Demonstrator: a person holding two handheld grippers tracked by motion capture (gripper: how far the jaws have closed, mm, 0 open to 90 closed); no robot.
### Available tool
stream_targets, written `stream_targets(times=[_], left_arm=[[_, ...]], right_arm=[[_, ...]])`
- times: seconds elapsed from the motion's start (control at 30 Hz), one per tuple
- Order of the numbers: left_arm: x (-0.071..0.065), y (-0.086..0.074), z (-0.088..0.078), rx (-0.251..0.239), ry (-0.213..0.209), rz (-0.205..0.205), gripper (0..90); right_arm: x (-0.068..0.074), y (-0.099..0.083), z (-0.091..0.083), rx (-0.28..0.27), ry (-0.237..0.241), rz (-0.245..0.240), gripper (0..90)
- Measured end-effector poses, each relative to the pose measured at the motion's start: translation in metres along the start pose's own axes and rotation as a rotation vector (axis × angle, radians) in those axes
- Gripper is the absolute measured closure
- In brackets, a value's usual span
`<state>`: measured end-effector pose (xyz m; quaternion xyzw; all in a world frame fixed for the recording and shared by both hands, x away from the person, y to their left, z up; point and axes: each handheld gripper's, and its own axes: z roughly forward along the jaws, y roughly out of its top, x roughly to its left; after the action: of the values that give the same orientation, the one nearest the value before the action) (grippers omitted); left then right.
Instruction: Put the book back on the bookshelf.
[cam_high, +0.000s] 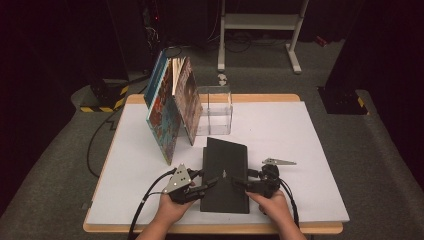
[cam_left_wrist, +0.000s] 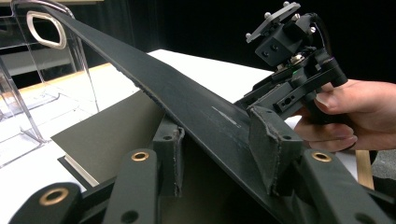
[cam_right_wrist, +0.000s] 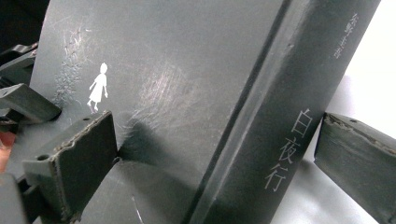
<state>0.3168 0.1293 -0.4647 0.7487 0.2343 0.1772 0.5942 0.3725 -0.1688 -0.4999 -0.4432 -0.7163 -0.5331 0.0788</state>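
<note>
1. The black hardcover book lies flat on the white table top, near the person's edge, between the two hand-held grippers. Behind it stand a clear acrylic book stand and, to its left, a few colourful books leaning together.

2. The left gripper comes in from the book's left side. In the left gripper view the front cover is raised off the page block and runs between the pads; one pad sits above the cover, the other below. The jaws look closed on the cover's edge (no gap is discernible at the upper pad).

3. The right gripper works the spine side. In the right gripper view the spine, with pale lettering, stands between the jaws; the far pad is visibly clear of it, so this gripper is not clamping.

4. Handling, as a judgement: a thick bound volume, fairly heavy for a two-jaw hold, stiff across the boards. The dust cover is smooth and already scuffed, so it is likely slippery and marks easily.

5. The cover alone is a poor handle (it hinges, and the block would swing down). A better hold would span the whole thickness near the spine, or both grippers on opposite edges.

6. Risk: a pinched cover corner could bend or crease.
</note>
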Motion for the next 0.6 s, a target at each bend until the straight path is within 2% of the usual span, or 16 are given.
stream_targets(times=[0.07,0.17,0.2,0.37,0.43,0.6], left_arm=[[-0.001,0.0,0.0,-0.007,-0.003,0.006,57.1],[-0.002,0.001,-0.001,-0.012,-0.005,0.021,57.1],[-0.002,0.001,-0.001,-0.011,-0.005,0.02,57.1],[-0.001,0.001,-0.001,-0.013,-0.018,0.014,57.2],[-0.001,0.003,-0.001,0.007,-0.017,-0.002,57.3],[-0.001,0.006,-0.001,0.026,-0.005,-0.026,57.3]], right_arm=[[-0.001,0.0,0.0,-0.005,0.012,0.007,0.0],[-0.005,-0.001,0.002,0.0,0.067,0.044,0.0],[-0.004,-0.001,0.002,-0.002,0.071,0.04,0.5],[-0.001,0.002,-0.004,0.007,0.046,0.032,5.9],[0.001,0.002,-0.007,0.0,0.037,0.021,7.5],[0.01,0.002,-0.016,-0.04,-0.012,-0.037,12.6]])
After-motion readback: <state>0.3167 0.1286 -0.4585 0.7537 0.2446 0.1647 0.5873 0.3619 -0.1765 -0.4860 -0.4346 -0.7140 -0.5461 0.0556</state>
